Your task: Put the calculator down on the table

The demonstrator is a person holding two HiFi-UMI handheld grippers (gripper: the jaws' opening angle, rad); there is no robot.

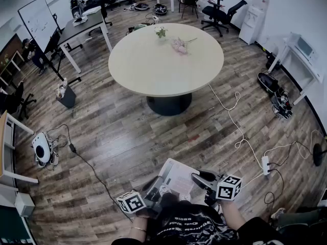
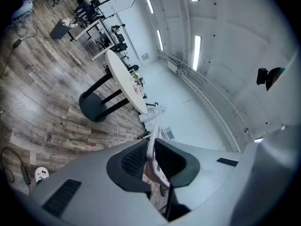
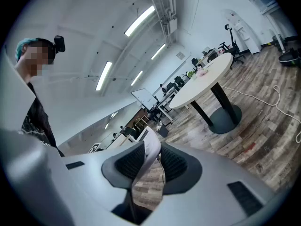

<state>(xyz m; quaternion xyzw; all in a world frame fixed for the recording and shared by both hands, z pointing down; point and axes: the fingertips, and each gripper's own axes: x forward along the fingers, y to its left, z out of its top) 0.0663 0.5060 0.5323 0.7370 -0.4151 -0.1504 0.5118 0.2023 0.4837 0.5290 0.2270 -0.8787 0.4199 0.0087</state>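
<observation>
A flat white calculator (image 1: 176, 177) is held low in front of the person, above the wooden floor, with a gripper on each side. My left gripper (image 1: 159, 189) is shut on its left edge. In the left gripper view the calculator (image 2: 154, 166) shows as a thin white slab edge-on between the dark pads (image 2: 134, 160). My right gripper (image 1: 197, 179) is shut on its right edge, and in the right gripper view the white body (image 3: 151, 147) sits pinched between the pads (image 3: 175, 164). The round beige table (image 1: 166, 60) stands well ahead, apart from both grippers.
On the table's far side stand a small plant (image 1: 161, 32) and pink flowers (image 1: 179, 45). White cables and a power strip (image 1: 265, 163) lie on the floor to the right. A white device (image 1: 41, 148) lies at left. Desks, office chairs and a whiteboard (image 1: 38, 18) stand at the back.
</observation>
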